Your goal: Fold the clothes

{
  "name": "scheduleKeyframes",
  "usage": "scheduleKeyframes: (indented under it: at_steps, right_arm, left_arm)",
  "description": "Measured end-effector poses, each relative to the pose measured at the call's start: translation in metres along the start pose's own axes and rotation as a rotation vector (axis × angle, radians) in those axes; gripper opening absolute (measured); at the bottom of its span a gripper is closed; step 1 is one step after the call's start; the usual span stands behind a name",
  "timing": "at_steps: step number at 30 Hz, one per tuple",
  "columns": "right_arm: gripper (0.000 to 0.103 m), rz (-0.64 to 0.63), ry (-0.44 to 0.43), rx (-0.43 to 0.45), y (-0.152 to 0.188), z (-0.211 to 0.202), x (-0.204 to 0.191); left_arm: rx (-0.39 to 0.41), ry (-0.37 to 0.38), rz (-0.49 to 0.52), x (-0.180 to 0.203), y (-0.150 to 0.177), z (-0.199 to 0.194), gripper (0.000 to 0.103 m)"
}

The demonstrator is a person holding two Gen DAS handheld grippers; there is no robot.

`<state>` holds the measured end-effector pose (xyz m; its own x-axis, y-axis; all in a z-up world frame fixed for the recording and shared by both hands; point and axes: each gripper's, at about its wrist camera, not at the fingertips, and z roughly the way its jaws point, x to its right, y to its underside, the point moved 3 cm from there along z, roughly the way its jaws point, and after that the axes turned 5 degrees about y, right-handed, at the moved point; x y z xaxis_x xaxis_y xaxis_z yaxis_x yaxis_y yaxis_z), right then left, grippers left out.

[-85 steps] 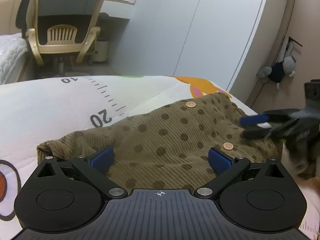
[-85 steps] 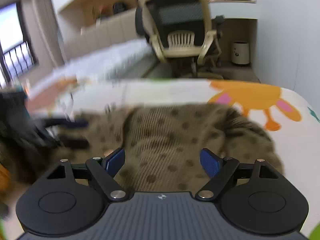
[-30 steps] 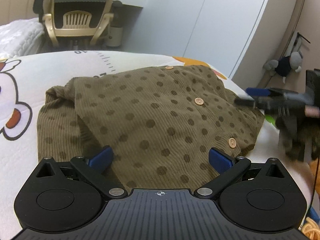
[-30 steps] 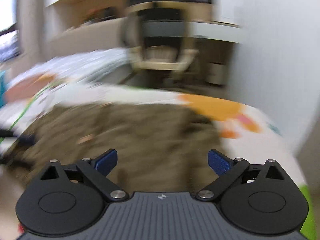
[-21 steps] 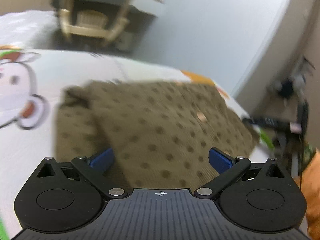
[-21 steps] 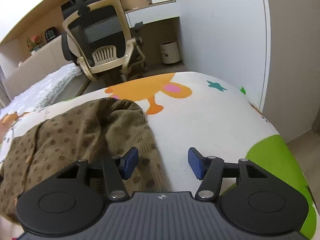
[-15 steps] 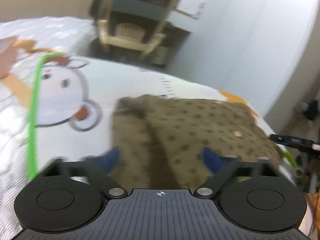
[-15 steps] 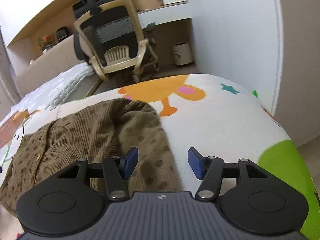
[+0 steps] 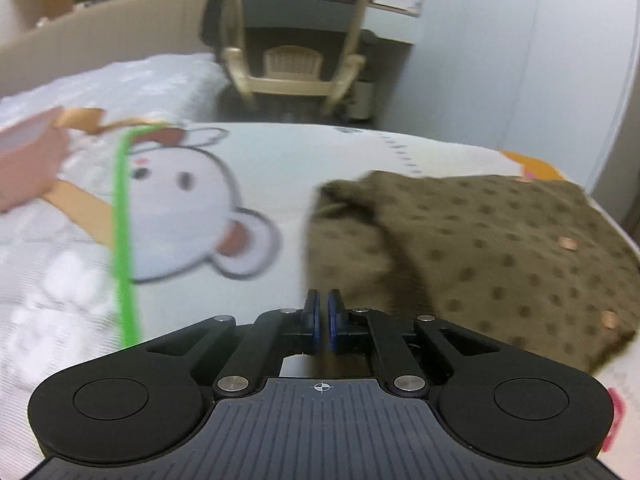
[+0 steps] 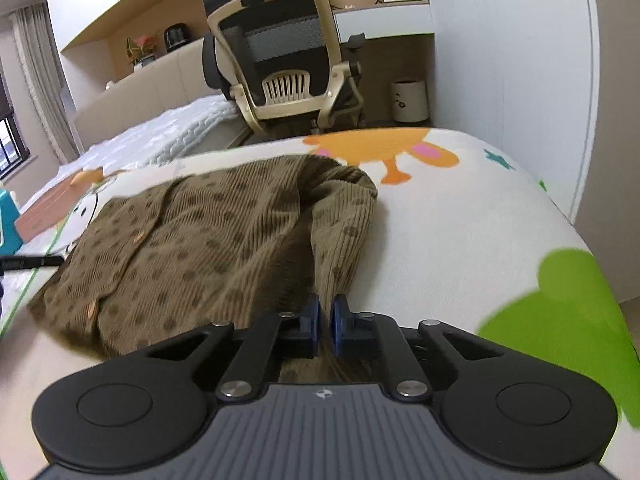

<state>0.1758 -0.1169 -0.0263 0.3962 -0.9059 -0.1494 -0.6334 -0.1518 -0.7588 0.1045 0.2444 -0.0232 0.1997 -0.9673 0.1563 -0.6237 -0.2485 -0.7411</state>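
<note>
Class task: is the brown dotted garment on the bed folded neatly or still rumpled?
Rumpled: the garment lies bunched, one side ridged up.

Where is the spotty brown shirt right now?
The spotty brown shirt lies on the cartoon blanket, left of centre in the right wrist view, before the office chair.

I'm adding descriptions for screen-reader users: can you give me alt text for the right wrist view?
The right tool is shut on the near edge of a brown polka-dot corduroy shirt, which lies rumpled on a cartoon-print bed cover. An office chair and a small white bin stand behind the bed.
</note>
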Motion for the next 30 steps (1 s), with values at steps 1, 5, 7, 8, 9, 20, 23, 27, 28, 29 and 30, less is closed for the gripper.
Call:
scheduleKeyframes:
  at_steps: [1, 5, 7, 8, 9, 20, 23, 27, 28, 29, 30]
  right_arm:
    - [0.008, 0.007, 0.009, -0.005, 0.000, -0.003, 0.002]
    - [0.015, -0.045, 0.046, 0.037, -0.011, -0.020, -0.010]
    - [0.025, -0.108, 0.027, 0.083, -0.024, -0.028, -0.031]
    - [0.036, -0.138, -0.006, 0.105, -0.032, -0.029, -0.047]
    - [0.044, -0.170, -0.046, 0.127, -0.040, -0.028, -0.065]
    - [0.049, -0.536, -0.160, 0.024, 0.015, 0.012, -0.178]
    - [0.054, -0.527, -0.171, 0.038, 0.010, 0.000, -0.175]
    - [0.059, -0.589, -0.198, 0.065, 0.005, -0.006, -0.195]
    - [0.059, -0.604, -0.205, 0.072, 0.003, -0.007, -0.200]
    - [0.063, -0.619, -0.211, 0.079, 0.002, -0.008, -0.205]
    - [0.074, -0.635, -0.218, 0.086, 0.001, -0.010, -0.210]
  left_arm:
    - [-0.007, -0.004, -0.007, -0.005, 0.000, -0.001, 0.006]
    - [-0.016, 0.131, -0.141, -0.011, 0.003, -0.006, 0.056]
    - [-0.017, 0.208, -0.215, -0.012, 0.005, -0.010, 0.080]
    - [-0.018, 0.246, -0.251, -0.013, 0.006, -0.012, 0.083]
    - [-0.018, 0.260, -0.262, -0.012, 0.006, -0.012, 0.083]
    - [-0.015, 0.148, -0.092, 0.012, 0.012, 0.005, 0.093]
    - [0.011, 0.194, -0.157, 0.002, 0.014, 0.004, 0.095]
    - [0.049, 0.174, -0.185, 0.004, 0.009, 0.010, 0.080]
    - [0.045, 0.164, -0.176, 0.006, 0.007, 0.012, 0.065]
    - [0.027, 0.163, -0.164, 0.008, 0.004, 0.015, 0.035]
    - [0.008, 0.182, -0.173, 0.009, -0.001, 0.017, 0.012]
